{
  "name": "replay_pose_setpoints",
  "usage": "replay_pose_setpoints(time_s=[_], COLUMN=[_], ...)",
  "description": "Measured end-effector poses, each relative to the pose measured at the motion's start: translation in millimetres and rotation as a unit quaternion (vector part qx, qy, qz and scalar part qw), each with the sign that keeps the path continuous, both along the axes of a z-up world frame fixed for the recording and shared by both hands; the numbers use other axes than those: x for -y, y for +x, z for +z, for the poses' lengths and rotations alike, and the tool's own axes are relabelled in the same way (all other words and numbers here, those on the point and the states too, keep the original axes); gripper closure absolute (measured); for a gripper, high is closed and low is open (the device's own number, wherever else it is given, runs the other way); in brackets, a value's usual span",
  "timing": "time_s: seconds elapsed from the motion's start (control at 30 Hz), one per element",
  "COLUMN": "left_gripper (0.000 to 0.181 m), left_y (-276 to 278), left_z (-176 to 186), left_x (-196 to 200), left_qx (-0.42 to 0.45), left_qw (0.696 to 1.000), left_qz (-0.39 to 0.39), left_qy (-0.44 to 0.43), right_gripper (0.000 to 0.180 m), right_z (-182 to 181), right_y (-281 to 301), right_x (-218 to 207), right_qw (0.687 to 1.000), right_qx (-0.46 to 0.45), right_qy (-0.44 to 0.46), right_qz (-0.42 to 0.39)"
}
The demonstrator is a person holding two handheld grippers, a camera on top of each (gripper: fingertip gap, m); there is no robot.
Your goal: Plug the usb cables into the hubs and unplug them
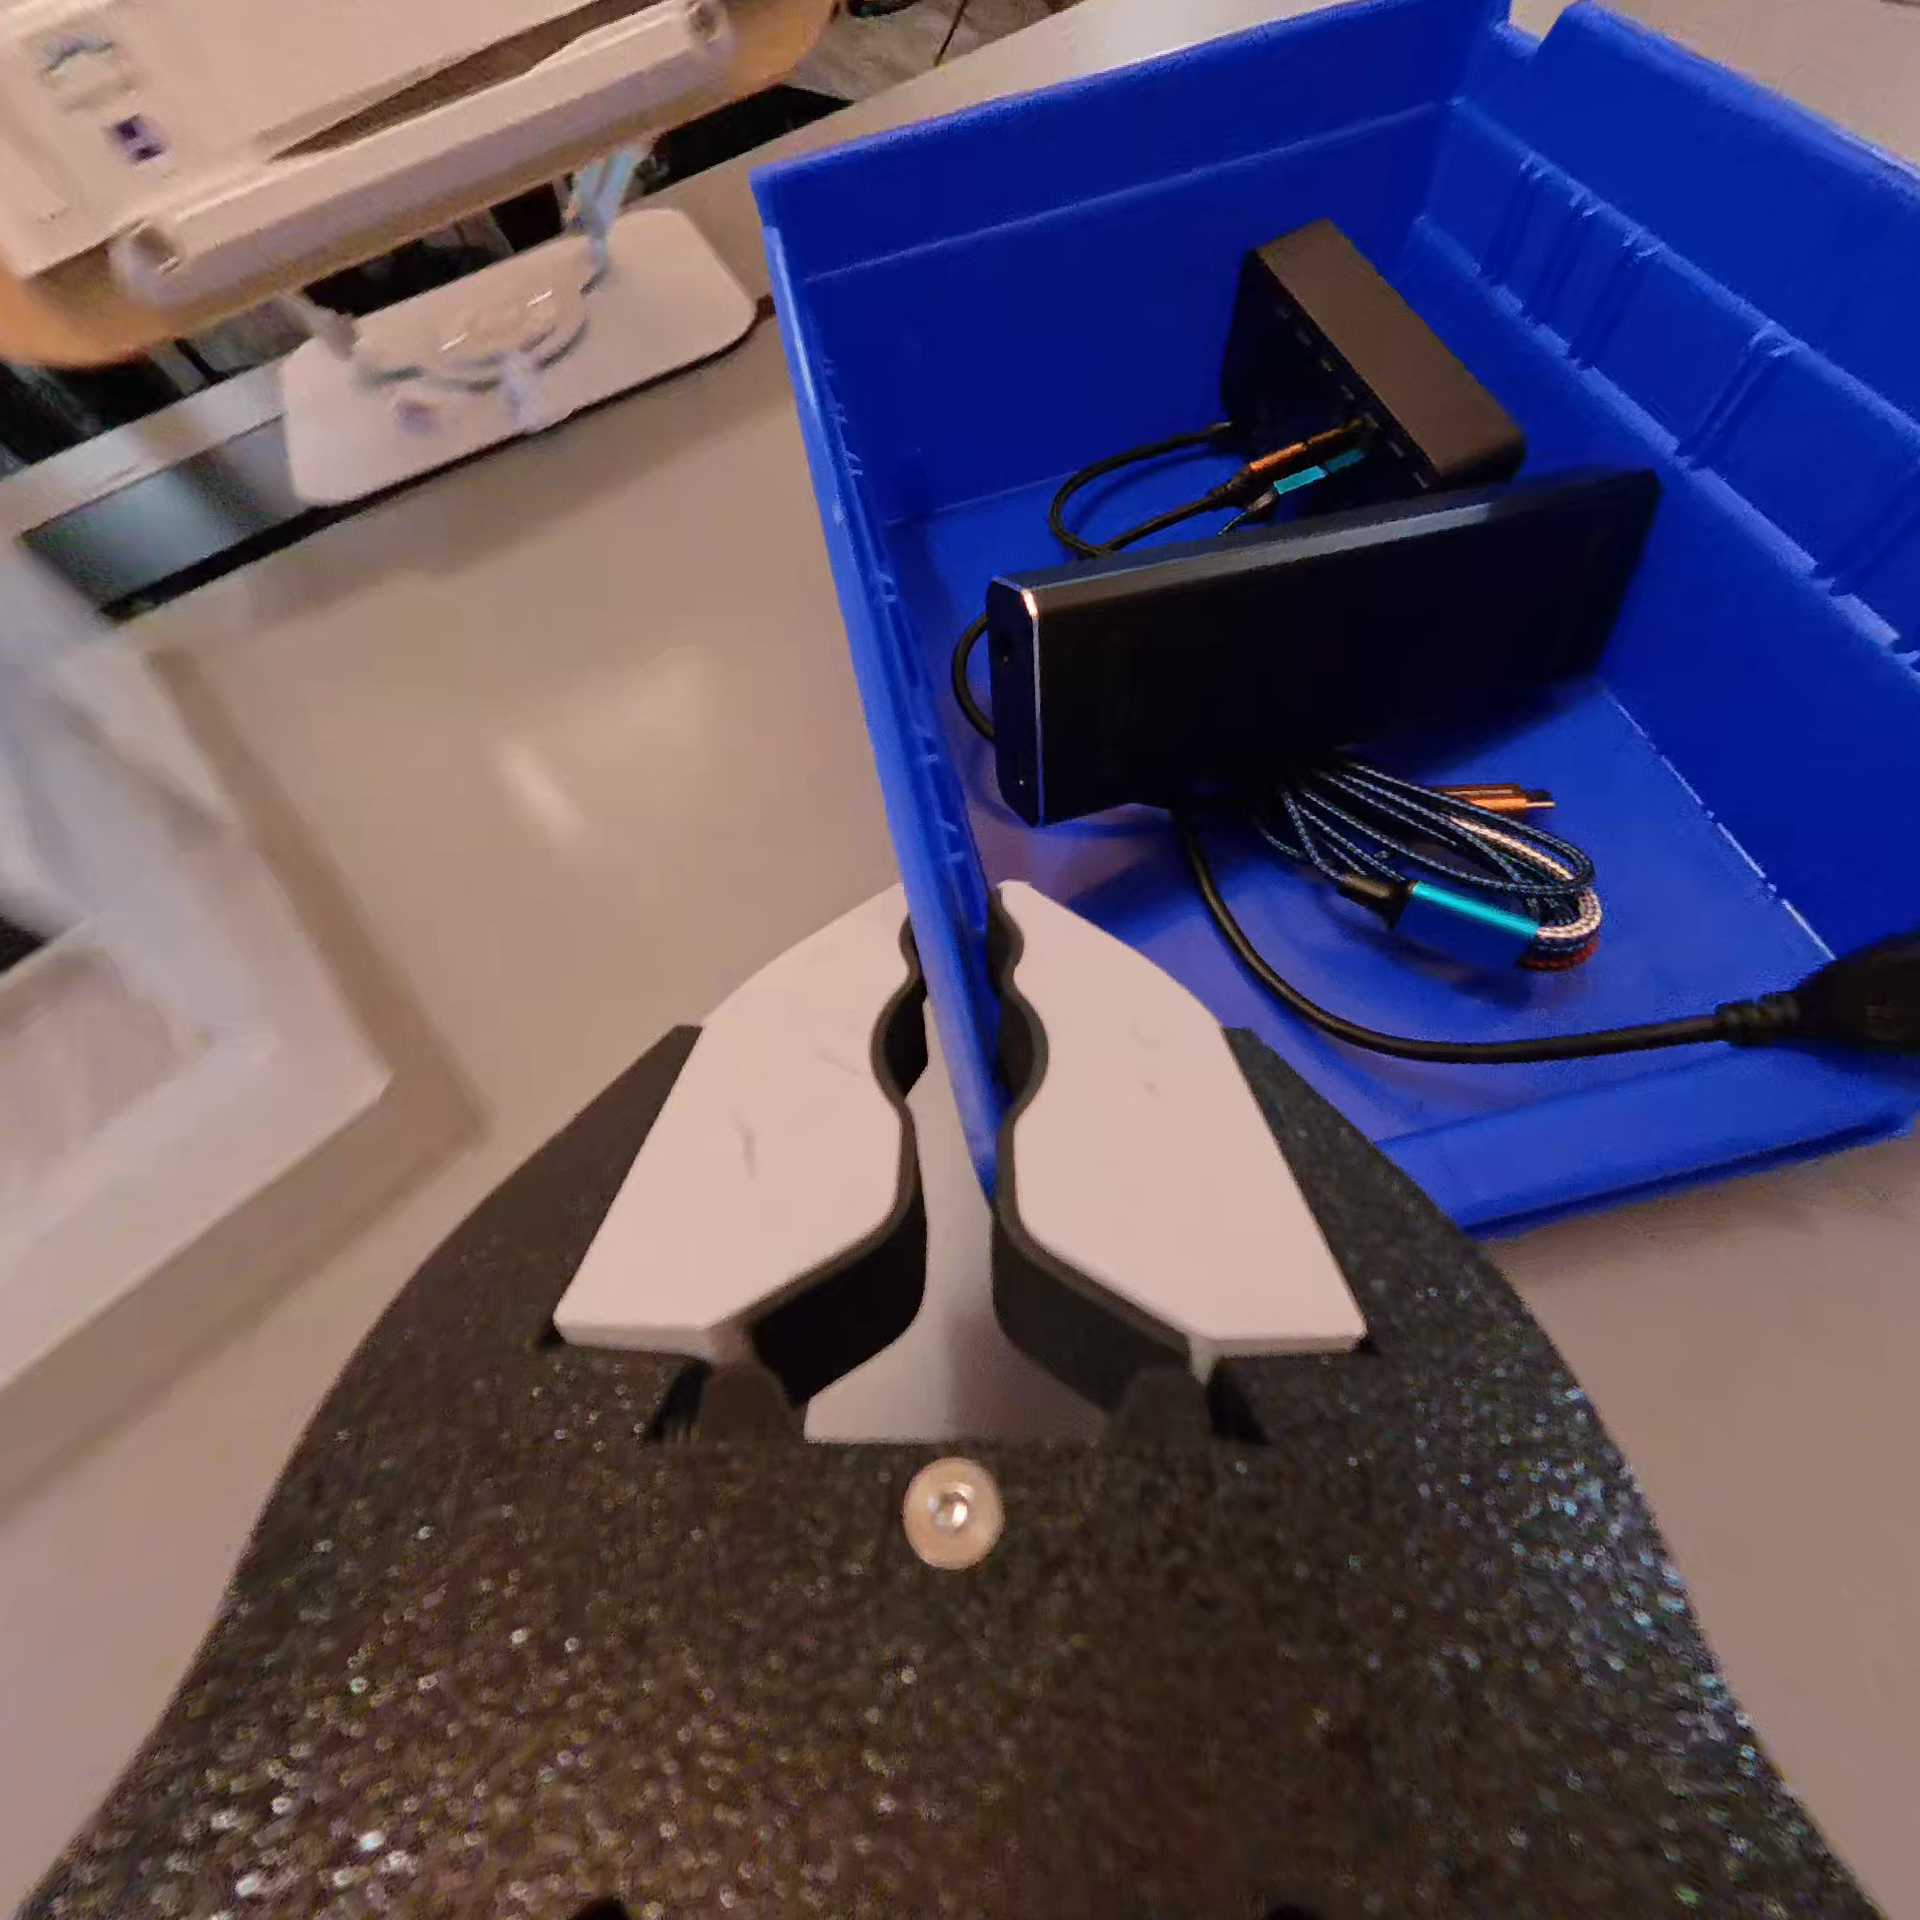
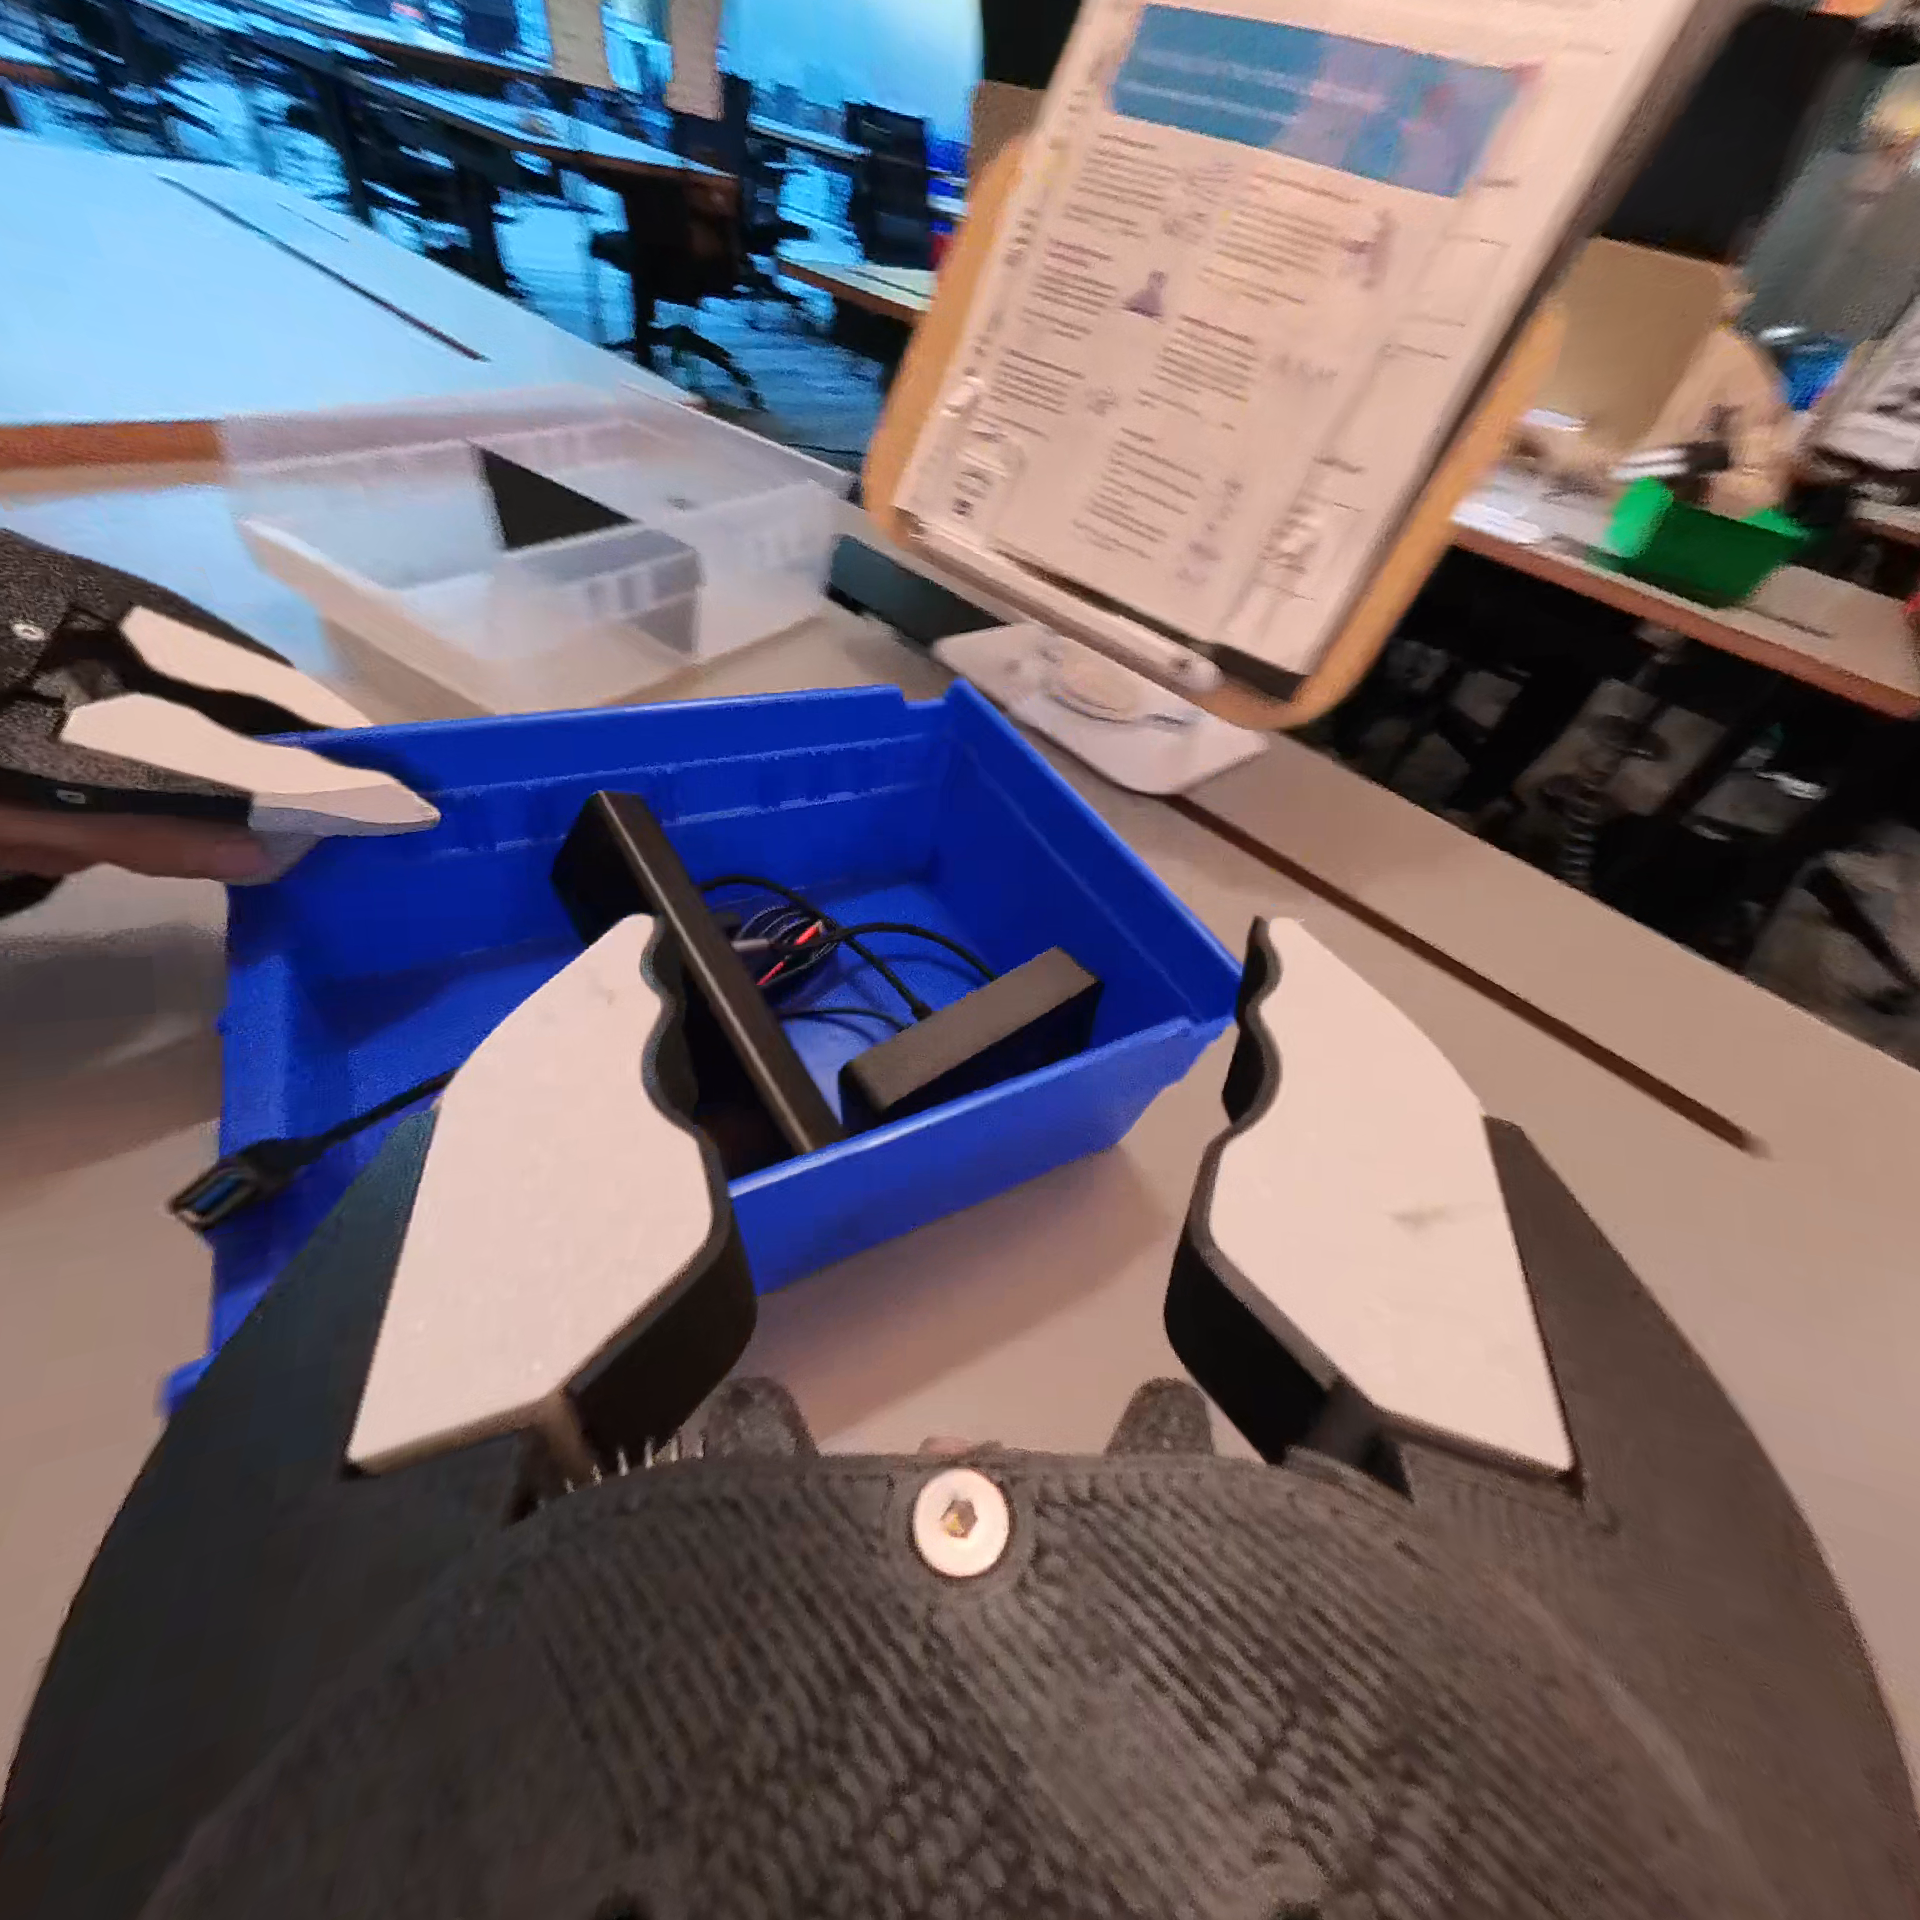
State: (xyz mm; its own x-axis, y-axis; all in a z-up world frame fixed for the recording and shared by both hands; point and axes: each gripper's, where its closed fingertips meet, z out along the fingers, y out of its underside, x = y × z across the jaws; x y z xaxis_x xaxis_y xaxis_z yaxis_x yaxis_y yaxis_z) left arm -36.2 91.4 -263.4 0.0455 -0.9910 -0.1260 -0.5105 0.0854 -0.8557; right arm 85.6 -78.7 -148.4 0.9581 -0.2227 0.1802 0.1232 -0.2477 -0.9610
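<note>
A blue bin (image 1: 1143,218) on the grey table holds two black USB hubs: a long one (image 1: 1320,634) propped on edge and a shorter one (image 1: 1371,343) at the far end with orange and teal plugs (image 1: 1309,462) in it. A braided cable bundle with a teal plug (image 1: 1455,914) lies on the bin floor. A black cable (image 1: 1455,1039) runs over the low front wall, and its plug (image 2: 223,1190) lies outside. My left gripper (image 1: 956,925) is closed on the bin's side wall and also shows in the right wrist view (image 2: 343,769). My right gripper (image 2: 951,935) is wide open and empty, above the bin's (image 2: 1039,1132) near wall.
A document stand holding a printed sheet (image 2: 1226,343) sits on a white base (image 2: 1101,717) just behind the bin. A clear plastic container (image 2: 540,530) stands behind the bin on the left. A white tray (image 1: 156,1039) lies left of my left gripper. A person works at a green bin (image 2: 1694,551) far off.
</note>
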Motion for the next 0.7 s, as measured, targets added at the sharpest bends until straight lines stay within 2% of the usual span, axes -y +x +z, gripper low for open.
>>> replay_pose_setpoints(time_s=[0.07, 0.2, 0.3, 0.4, 0.53, 0.7], left_gripper=[0.173, 0.173, 0.173, 0.173, 0.173, 0.173], left_y=[-47, -121, -152, -168, -170, -169], left_z=[0, 1, 1, 2, 4, 5], left_x=[-12, -33, -44, -51, -51, -53], left_qx=[0.006, 0.010, 0.012, 0.020, 0.041, 0.042], left_qw=[1.000, 1.000, 1.000, 0.999, 0.999, 0.999], left_qz=[0.009, 0.022, 0.024, 0.023, 0.019, 0.020], left_qy=[-0.005, -0.005, -0.009, -0.011, -0.018, -0.011], right_gripper=[0.076, 0.073, 0.071, 0.071, 0.078, 0.099], right_z=[-6, -2, 6, 2, -35, -96], right_y=[-21, -38, -50, -50, -55, -85], right_x=[-29, -107, -181, -255, -331, -389], right_qw=[0.998, 0.989, 0.976, 0.959, 0.935, 0.896], right_qx=[-0.036, -0.117, -0.175, -0.237, -0.293, -0.328], right_qy=[-0.005, -0.026, -0.068, -0.122, -0.195, -0.296], right_qz=[0.044, 0.081, 0.114, 0.098, 0.052, 0.039])
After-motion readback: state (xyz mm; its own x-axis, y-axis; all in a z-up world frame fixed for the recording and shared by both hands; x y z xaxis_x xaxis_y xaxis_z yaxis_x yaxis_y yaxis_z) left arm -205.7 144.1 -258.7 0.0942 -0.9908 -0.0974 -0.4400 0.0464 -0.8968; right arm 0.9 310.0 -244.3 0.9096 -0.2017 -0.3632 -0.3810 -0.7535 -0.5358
